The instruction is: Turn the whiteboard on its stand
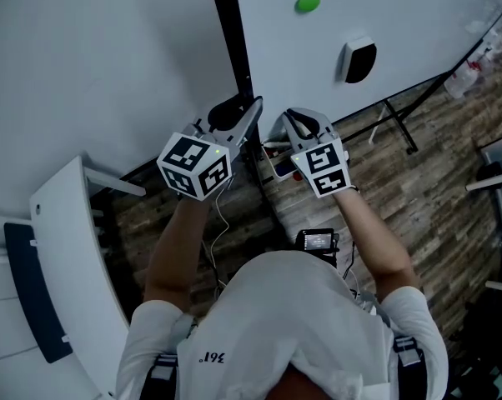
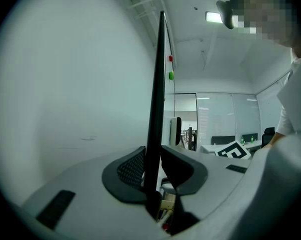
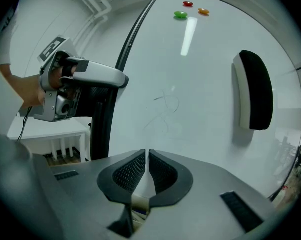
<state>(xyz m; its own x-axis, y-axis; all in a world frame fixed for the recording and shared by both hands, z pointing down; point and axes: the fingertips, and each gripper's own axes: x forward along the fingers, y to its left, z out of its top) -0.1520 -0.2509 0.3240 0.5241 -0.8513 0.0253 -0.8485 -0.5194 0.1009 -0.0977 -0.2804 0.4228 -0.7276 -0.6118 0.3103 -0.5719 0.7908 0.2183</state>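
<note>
The whiteboard [image 1: 401, 15] stands nearly edge-on to me, and its black side frame [image 1: 232, 40] runs down to my hands. My left gripper [image 1: 243, 112] is shut on that frame; in the left gripper view the black edge [image 2: 158, 84] passes straight between the pads of the left gripper [image 2: 153, 160]. My right gripper [image 1: 294, 119] sits just right of it at the board's white face [image 3: 200, 84], and the right gripper [image 3: 147, 158] is shut with nothing between the pads. A black eraser [image 3: 255, 91] and a green magnet [image 1: 308, 2] stick to the board.
A white curved desk [image 1: 67, 248] stands close at my left. The stand's black legs [image 1: 397, 123] spread over the wooden floor to the right. A spray bottle [image 1: 464, 77] and a white table [image 1: 497, 152] are at the far right.
</note>
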